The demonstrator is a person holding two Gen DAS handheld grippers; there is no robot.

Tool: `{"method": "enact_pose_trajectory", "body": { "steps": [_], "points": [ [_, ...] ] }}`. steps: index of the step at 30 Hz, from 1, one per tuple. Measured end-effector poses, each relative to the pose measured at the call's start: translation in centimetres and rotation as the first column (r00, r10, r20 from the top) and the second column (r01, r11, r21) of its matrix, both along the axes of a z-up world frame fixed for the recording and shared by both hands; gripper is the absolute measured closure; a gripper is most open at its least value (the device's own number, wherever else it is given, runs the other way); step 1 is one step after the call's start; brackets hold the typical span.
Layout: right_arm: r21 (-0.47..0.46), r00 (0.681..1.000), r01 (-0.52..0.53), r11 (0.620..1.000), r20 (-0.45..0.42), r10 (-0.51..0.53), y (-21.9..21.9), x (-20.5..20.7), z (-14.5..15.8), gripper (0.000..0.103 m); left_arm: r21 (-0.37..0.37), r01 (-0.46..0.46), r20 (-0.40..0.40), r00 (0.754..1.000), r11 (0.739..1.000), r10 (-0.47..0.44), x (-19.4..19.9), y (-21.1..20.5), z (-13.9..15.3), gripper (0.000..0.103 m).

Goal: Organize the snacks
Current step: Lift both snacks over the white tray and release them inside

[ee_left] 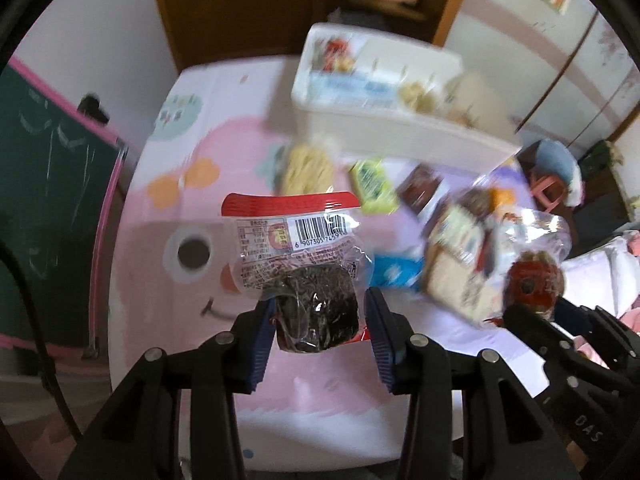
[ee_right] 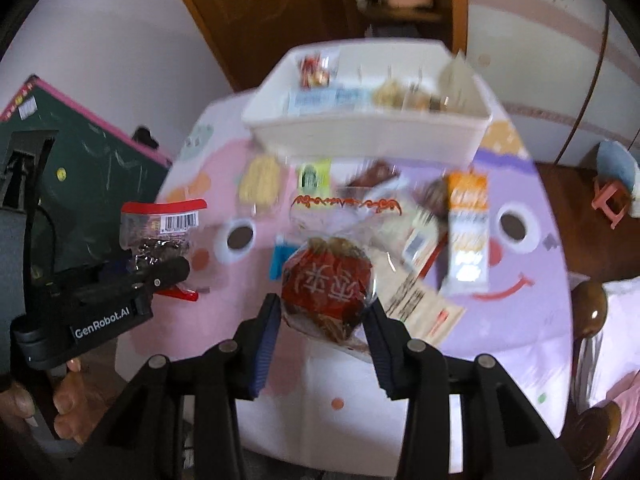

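Observation:
My left gripper (ee_left: 320,312) is shut on a clear packet of dark snack (ee_left: 296,248) with a red top strip and a barcode, held above the table. My right gripper (ee_right: 324,316) is shut on a round pastry (ee_right: 328,292) in a clear wrapper with a red label. In the left wrist view the right gripper (ee_left: 536,304) and its pastry (ee_left: 532,280) hang at the right. In the right wrist view the left gripper (ee_right: 172,276) and its dark packet (ee_right: 160,224) show at the left. A white bin (ee_right: 360,136) with several snacks stands at the table's far side.
Loose snacks lie on the pink and purple cartoon tablecloth (ee_right: 520,320): a yellow pack (ee_right: 260,184), a green pack (ee_right: 314,176), a blue pack (ee_right: 280,260) and an orange-white packet (ee_right: 468,232). A green chalkboard (ee_left: 48,180) stands left. A pink stool (ee_right: 612,200) sits right.

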State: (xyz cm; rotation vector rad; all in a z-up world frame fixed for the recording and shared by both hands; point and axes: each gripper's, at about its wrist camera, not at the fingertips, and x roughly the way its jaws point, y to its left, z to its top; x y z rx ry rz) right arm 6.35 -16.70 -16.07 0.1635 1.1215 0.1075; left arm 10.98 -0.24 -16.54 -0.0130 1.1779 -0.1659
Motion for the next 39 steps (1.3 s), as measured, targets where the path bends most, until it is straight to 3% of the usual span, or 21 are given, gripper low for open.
{"method": "enact_pose_trajectory", "body": {
  "steps": [10,19,28,39],
  "points": [
    [-0.011,0.989,0.072,0.997,0.132,-0.070,-3.0,2.9,6.4,0.061,-0.047,0.090,0.189,0.979,0.995,-0.079,3.6,-2.8,8.6,0.061],
    [-0.053,0.957,0.096,0.994,0.279,-0.077,-3.7,8.3,12.2,0.061,-0.039,0.134,0.310,0.944,0.990,-0.116,8.8,-4.5,13.5,0.061],
    [-0.111,0.945,0.128,0.986,0.316,-0.087,-3.8,14.5,14.0,0.061,0.003,0.144,0.334,0.933,0.990,-0.137,15.7,-6.1,14.7,0.060],
    [-0.131,0.948,0.165,0.978,0.296,-0.120,-4.1,19.8,12.8,0.060,0.035,0.146,0.299,0.942,0.989,-0.150,21.7,-6.8,12.2,0.060]
  ]
}}
